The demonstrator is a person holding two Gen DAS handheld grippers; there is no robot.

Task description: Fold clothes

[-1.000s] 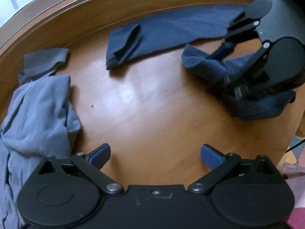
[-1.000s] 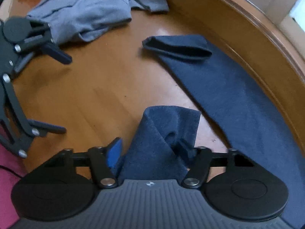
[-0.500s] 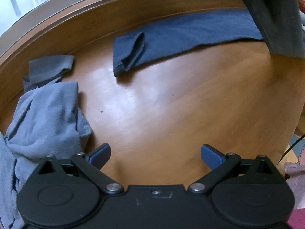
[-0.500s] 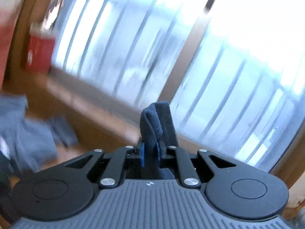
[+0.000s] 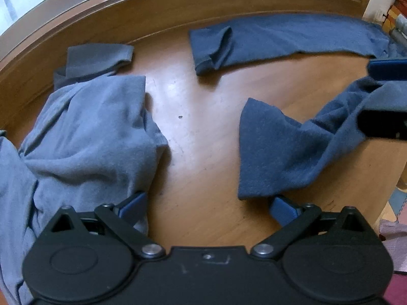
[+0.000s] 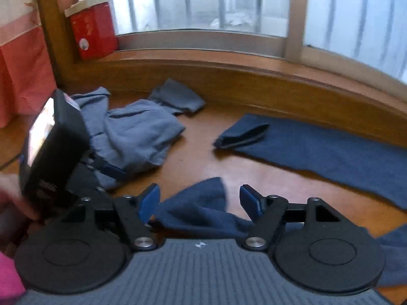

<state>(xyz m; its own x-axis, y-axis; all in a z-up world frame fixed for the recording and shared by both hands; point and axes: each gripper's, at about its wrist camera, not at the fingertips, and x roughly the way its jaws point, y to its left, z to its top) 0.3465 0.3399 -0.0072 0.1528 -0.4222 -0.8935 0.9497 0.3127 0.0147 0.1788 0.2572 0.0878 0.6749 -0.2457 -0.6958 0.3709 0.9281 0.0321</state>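
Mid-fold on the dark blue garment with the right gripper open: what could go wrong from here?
1. The right gripper has just been opening; the dark blue flap lies loose between its fingers, unpressed, so it may slump crooked.
2. The flap's corner lies against the open left gripper's right finger and could get dragged.
3. The grey garment is bunched against the other finger; a sweep may tow it into the fold.
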